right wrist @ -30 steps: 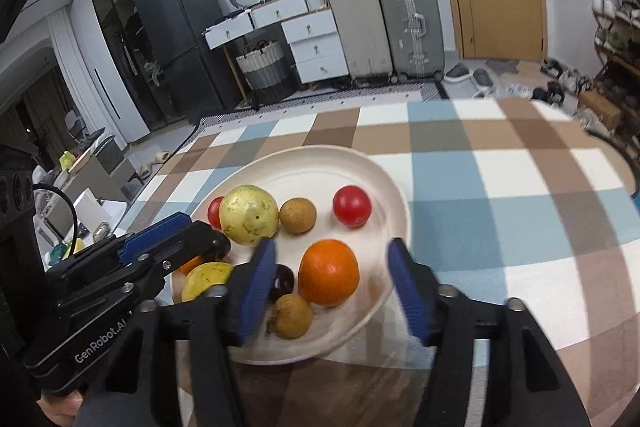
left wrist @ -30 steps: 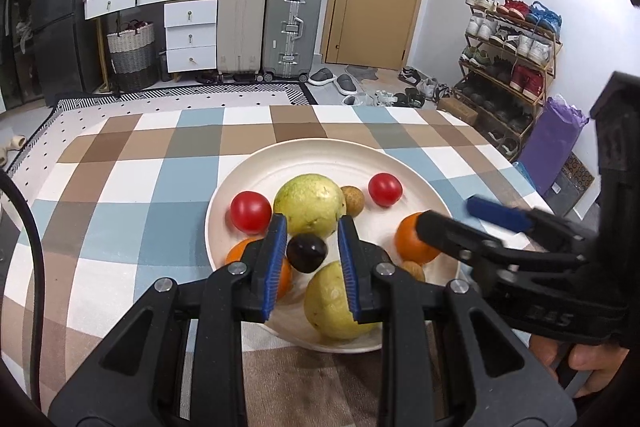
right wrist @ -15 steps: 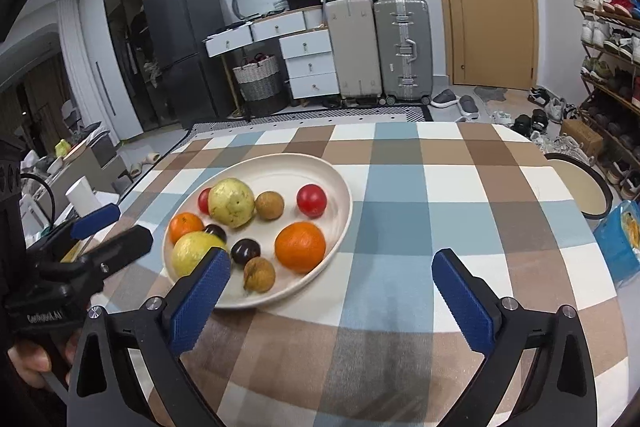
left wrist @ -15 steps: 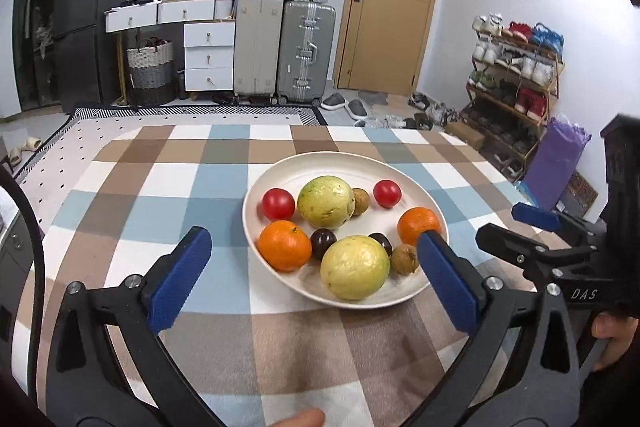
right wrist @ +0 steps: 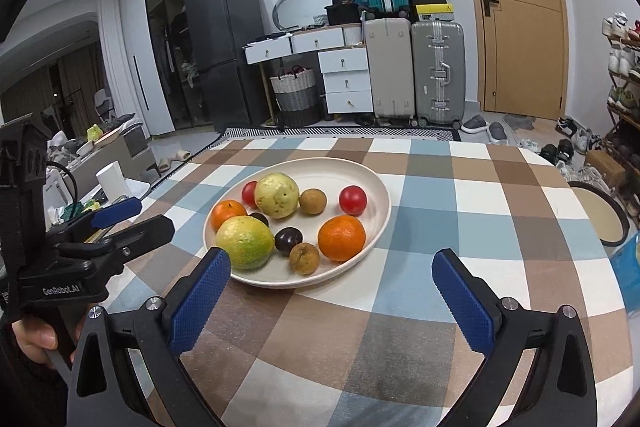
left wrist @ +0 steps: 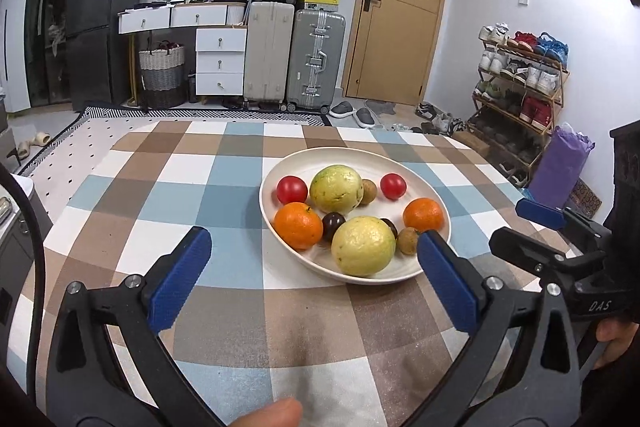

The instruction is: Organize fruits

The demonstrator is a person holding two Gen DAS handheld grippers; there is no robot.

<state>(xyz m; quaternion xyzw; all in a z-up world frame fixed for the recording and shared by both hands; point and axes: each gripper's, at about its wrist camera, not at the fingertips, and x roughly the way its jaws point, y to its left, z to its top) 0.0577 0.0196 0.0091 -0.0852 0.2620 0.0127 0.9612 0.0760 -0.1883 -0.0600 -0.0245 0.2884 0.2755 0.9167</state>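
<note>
A cream plate (left wrist: 436, 195) (right wrist: 380, 195) on the checked tablecloth holds two yellow-green guavas (left wrist: 363, 245) (right wrist: 244, 242), two oranges (left wrist: 298, 225) (right wrist: 341, 237), two red tomatoes (left wrist: 292, 189) (right wrist: 353, 199), dark plums (left wrist: 333, 225) (right wrist: 288, 241) and small brown longans (left wrist: 407, 240) (right wrist: 305, 257). My left gripper (left wrist: 312, 267) is open and empty, held back from the plate's near rim. My right gripper (right wrist: 330, 287) is open and empty, also short of the plate. Each gripper shows in the other's view, the right one (left wrist: 536, 223) and the left one (right wrist: 120, 219).
The table edge curves at the right, with a round stool (right wrist: 598, 213) and a blue bag (right wrist: 628, 267) beyond it. Suitcases (left wrist: 316, 59), drawers and a shoe rack (left wrist: 516, 87) stand farther back on the floor.
My left gripper opened, let go of a dark plum onto the plate and drew back. My right gripper opened wider and also drew back from the plate.
</note>
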